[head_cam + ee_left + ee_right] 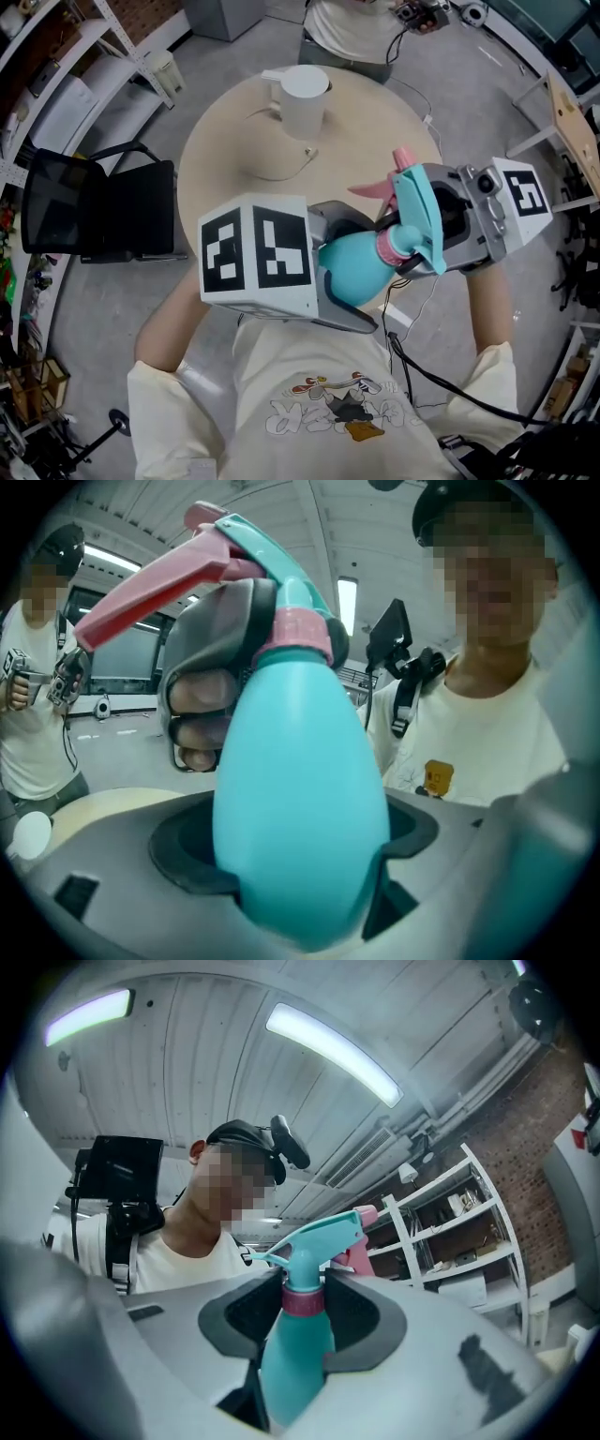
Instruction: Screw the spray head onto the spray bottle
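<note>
Your left gripper [302, 878] has its jaws clamped on the fat lower end of the teal bottle [300, 780]. The dark pads [183, 864] press against both sides of it, and the bottle's narrow end points away from that gripper. Your right gripper [302, 1321] pinches the pink collar [302, 1301] of the spray head [314, 1239], one pad on each side. The teal head sticks out past the jaw tips, and the bottle's body lies lower in the gap, nearer the camera. The head sits on the bottle's neck with the collar against the shoulder; you cannot tell from any view how far it is threaded on.

From above, the bottle lies slanted between your two grippers, in front of your chest. It is off the round table [220, 164], where a white jug [305, 98] stands at the far side. A black chair [127, 220] stands to the left of the table.

Only the left gripper view shows the long pink trigger [150, 597] at full length, and the right gripper's pads around the collar from the front. It also shows a second person [33, 714] standing at the far left. The right gripper view hides most of the trigger behind the head. It shows white shelves [459, 1232] against a brick wall and a ceiling light [333, 1054].
</note>
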